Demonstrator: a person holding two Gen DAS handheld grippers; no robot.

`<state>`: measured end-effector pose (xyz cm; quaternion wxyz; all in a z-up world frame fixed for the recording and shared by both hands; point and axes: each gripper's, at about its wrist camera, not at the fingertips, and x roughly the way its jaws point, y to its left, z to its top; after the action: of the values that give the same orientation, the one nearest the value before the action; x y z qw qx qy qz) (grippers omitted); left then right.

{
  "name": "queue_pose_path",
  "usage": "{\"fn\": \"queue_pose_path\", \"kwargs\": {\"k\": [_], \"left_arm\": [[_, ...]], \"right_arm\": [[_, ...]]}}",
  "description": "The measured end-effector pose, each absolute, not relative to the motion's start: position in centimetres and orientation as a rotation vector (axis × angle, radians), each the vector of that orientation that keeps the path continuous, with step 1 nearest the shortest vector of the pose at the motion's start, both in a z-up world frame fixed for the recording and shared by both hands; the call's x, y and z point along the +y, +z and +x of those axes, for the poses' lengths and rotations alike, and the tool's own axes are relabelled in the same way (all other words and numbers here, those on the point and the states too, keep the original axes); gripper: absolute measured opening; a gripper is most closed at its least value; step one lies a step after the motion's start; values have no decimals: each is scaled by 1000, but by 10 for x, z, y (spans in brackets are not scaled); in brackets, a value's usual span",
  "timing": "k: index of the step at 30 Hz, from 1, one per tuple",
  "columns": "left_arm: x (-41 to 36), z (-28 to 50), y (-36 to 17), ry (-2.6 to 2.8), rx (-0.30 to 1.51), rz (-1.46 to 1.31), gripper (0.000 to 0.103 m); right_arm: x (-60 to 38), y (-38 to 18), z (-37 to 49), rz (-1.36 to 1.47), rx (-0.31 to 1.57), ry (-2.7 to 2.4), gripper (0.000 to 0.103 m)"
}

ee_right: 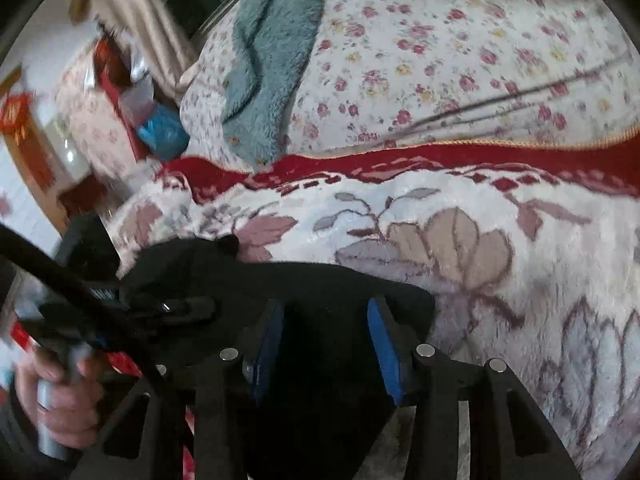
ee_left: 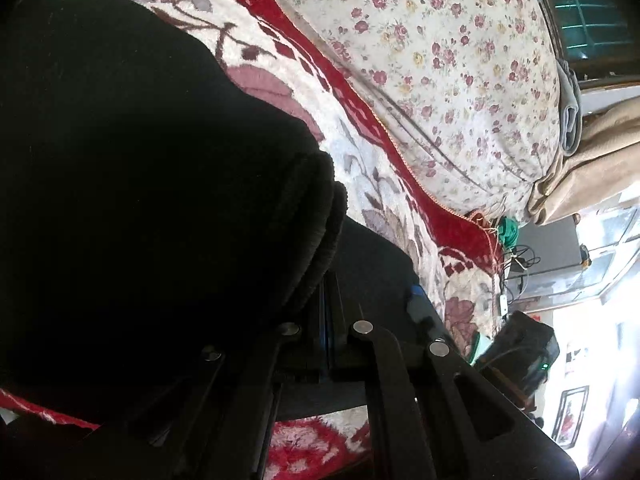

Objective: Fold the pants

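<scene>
Left wrist view: left gripper (ee_left: pixel 326 312) fingers closed tight on a ribbed edge of the black pants (ee_left: pixel 120 160), w/ the bulk bunched up just above and left of them. Right wrist view: right gripper (ee_right: pixel 326 340) fingers apart, blue pads (ee_right: pixel 384 344) either side of the pants, not pressing; cloth lies on a fleecy flower blanket (ee_right: pixel 480 208), floral quilt (ee_right: pixel 440 40) beyond.
</scene>
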<state>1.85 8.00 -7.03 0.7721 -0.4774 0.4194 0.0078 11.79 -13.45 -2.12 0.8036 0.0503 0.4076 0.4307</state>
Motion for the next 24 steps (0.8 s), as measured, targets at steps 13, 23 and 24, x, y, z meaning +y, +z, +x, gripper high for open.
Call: {"fn": "queue_pose_path", "kwargs": {"k": [13,23,24], "left_arm": [[80,19,-65,-28,888,-1047,6],[142,-92,-18,-78,505,-1185,59],[162,-116,-20,-8,453,-1227,63]], "right_arm": [[-156,-40,73,57,946,818,62],[-185,7,41,136,695,804,61],[-188,11,39,123,660,779,61]]}}
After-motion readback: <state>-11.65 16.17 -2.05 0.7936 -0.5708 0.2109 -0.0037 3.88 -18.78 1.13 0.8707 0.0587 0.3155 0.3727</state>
